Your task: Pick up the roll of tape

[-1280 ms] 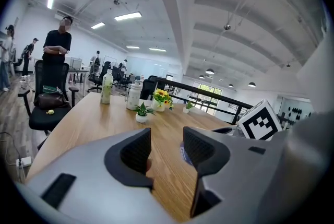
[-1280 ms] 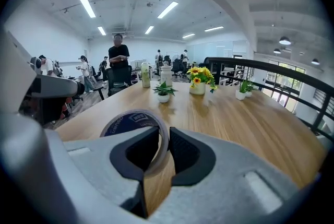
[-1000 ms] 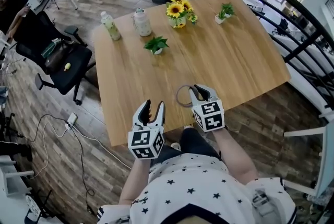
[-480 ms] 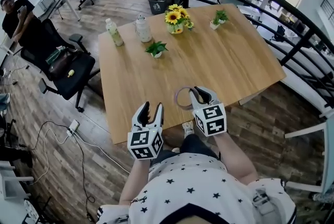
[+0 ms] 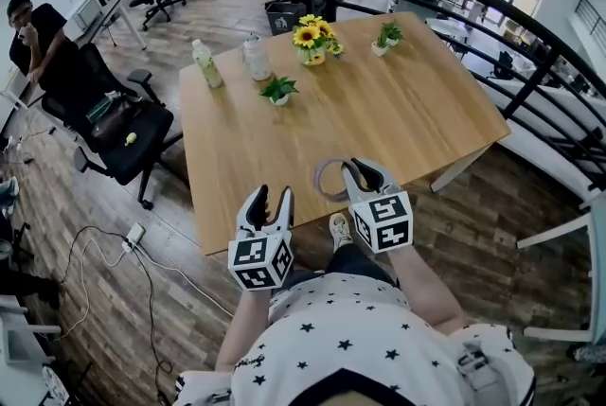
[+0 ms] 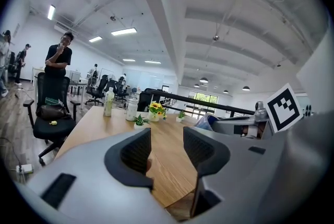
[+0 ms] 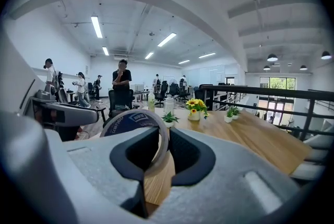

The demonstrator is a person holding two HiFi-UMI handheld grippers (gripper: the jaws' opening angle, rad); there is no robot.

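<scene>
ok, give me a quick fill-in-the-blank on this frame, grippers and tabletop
1. The right gripper is shut on the ____.
2. The left gripper has its jaws apart and holds ____.
3. The vase on the wooden table holds ____.
4. ____ small potted plants stand on that table.
Missing words: roll of tape; nothing; sunflowers; two.

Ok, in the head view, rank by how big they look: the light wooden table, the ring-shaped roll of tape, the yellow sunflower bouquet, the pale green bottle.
1. Light wooden table.
2. Ring-shaped roll of tape and yellow sunflower bouquet: alike, and the tape is nearer, so unranked.
3. Pale green bottle.
</scene>
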